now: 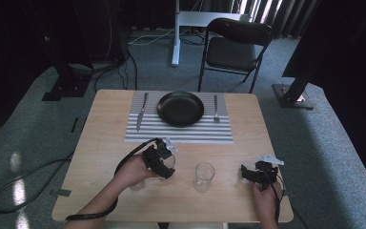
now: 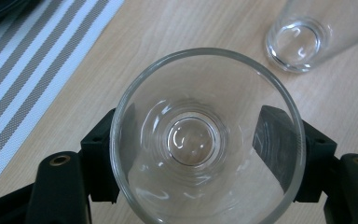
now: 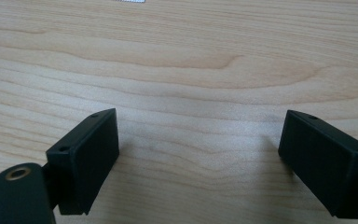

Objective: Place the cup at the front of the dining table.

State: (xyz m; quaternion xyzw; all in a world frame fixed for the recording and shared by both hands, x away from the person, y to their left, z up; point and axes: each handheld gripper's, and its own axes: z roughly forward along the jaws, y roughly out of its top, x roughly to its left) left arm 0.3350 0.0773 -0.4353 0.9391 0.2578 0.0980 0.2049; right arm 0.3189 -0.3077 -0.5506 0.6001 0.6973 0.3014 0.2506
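Note:
A clear drinking glass [image 2: 205, 140] stands upright between my left gripper's [image 2: 200, 158] jaws, which press on its two sides; I look straight down into it. In the high view that gripper [image 1: 161, 163] and its glass [image 1: 168, 161] are left of the table's middle, near the front. A second empty glass [image 1: 204, 175] [image 2: 298, 42] stands upright just to the right, apart from the first. My right gripper [image 1: 257, 172] [image 3: 200, 158] hovers low over bare wood near the front right, its jaws wide apart with nothing between them.
A grey-and-white striped placemat [image 1: 178, 131] [image 2: 23, 70] lies at the far side with a black plate [image 1: 180, 108], a knife [image 1: 142, 110] on its left and a fork [image 1: 216, 109] on its right. A folding chair [image 1: 233, 50] stands beyond the wooden table [image 1: 105, 143].

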